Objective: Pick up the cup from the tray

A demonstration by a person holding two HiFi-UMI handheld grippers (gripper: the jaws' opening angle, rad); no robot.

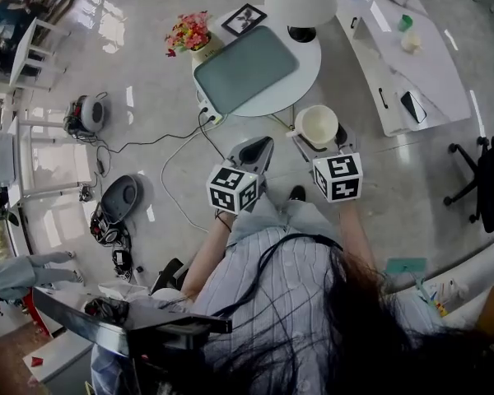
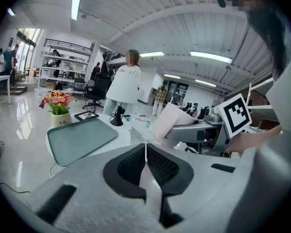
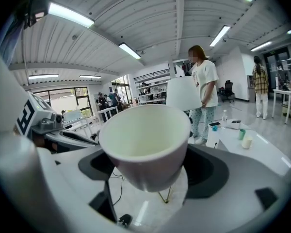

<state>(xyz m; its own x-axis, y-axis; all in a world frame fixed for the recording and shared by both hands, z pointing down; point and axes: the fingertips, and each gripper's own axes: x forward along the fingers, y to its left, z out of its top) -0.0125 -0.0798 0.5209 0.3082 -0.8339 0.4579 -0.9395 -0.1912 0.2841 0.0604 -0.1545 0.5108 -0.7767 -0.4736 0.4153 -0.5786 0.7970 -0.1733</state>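
Right claw (image 1: 319,140) clenched on the white cup (image 3: 144,142), jaws pressing its lower wall from either side. The cup is held in the air, mouth up, over the floor just off the edge of the round surface (image 1: 309,66) and apart from the grey tray (image 1: 245,68) on that surface. Left claw (image 2: 146,163) is pressed together, holding nothing, beside the right.
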